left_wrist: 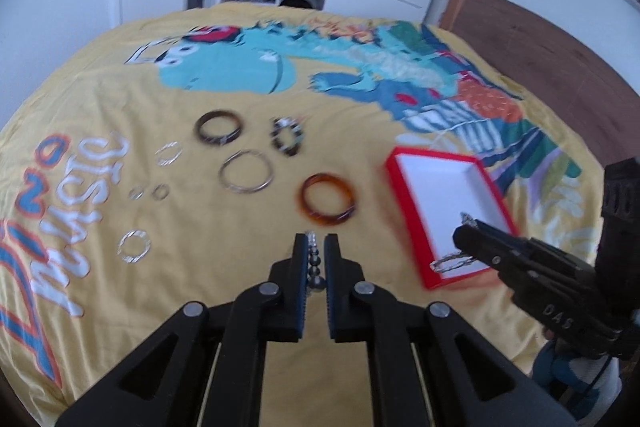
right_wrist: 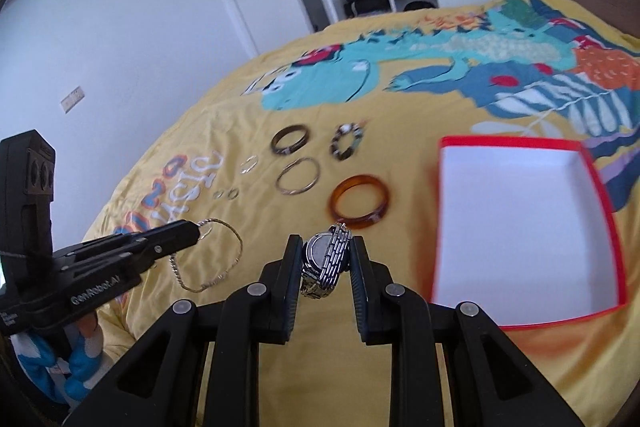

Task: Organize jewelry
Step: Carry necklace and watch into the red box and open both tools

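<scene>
Fingers pinching the watch and chain bracelet, we keep both grips firm until above the red box.

We see soft, even daylight in both views, and the white walls look bright. The yellow bedspread carries almost no shadows. Motion blur smears the red box edges and the amber bangle. The fisheye lens bends the room strongly, and dark vignette fills the corners. We notice no strong glare.
</scene>
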{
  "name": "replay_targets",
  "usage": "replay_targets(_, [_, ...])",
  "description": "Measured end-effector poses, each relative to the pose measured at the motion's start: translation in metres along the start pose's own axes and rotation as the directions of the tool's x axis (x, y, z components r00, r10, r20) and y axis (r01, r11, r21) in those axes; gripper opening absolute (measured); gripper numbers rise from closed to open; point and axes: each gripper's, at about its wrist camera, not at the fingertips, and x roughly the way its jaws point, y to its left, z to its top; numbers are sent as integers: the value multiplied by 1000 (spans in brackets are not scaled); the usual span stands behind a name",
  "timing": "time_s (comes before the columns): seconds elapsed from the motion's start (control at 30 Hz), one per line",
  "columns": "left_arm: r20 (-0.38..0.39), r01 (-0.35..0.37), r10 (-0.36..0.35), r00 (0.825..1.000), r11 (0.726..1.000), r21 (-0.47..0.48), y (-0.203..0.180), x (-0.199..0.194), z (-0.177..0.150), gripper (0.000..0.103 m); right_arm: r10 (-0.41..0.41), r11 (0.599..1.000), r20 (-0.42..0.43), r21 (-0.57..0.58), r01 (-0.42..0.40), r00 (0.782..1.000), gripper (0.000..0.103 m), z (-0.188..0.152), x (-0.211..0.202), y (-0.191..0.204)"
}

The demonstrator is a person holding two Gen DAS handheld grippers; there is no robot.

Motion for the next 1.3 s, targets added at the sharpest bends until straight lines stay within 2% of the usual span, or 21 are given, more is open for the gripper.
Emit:
replay_targets(0.17, [46,110,-112,993,993,37,-47,-10,42,7,-70,997,39,28,69,997,23,13,-30,-43])
replay_targets(0.3, [67,191,-195,978,979,70,-90,-8,74,7,-125,991,57,48,122,991,23,19,-45,-75])
replay_targets(0.5, [66,253,-265,962,957,144,-151,11,103,7,-189,979,61,84,184,980,23,23,-51,-120])
replay_targets(0.6, [57,260,-272,961,952,162,-169,26,104,7,-209,974,49,100,203,977,23,19,-45,-138])
replay_targets(0.7, [20,251,-257,966,954,164,-175,49,93,7,-224,968,20,122,220,974,23,9,-32,-157])
replay_targets(0.87, [-116,209,-193,974,966,151,-169,106,52,7,-232,963,-43,132,236,972,23,-8,-8,-178])
replay_targets(1.07, [-242,180,-142,960,973,146,-162,157,4,7,-234,962,-115,114,247,965,23,-18,15,-191])
replay_targets(1.3, [-288,157,-105,952,974,163,-160,183,-21,7,-259,960,-178,61,273,949,23,-26,33,-192])
